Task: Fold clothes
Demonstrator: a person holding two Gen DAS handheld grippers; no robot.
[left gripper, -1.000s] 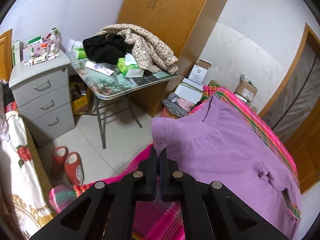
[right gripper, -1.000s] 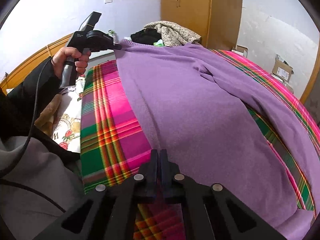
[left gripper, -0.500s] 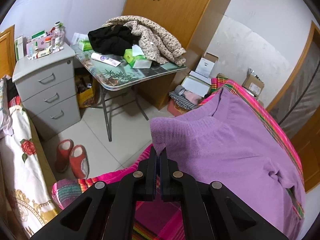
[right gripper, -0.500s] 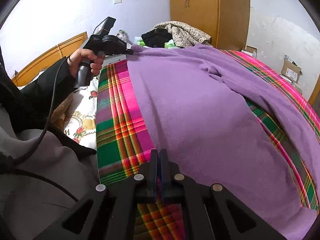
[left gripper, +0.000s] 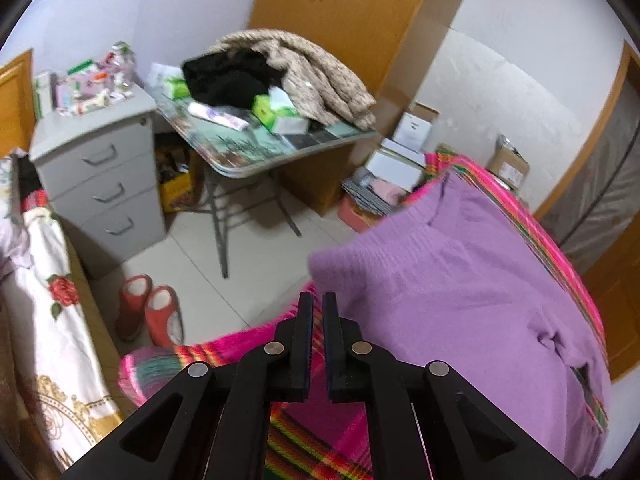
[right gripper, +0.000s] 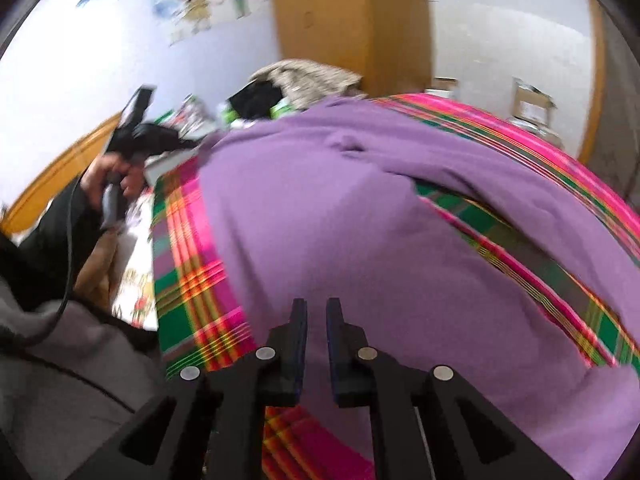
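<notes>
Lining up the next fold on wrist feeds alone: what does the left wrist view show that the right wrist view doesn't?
Left wrist only: grey drawers, red slippers on the floor, and the sweater corner just beyond the left gripper, whose jaws are slightly parted and empty. Right wrist only: the hand holding that gripper, wall stickers, and the right gripper, jaws opening over the sweater, nothing pinched. Both: the purple sweater on the plaid blanket, the cluttered table, the wardrobe.
</notes>
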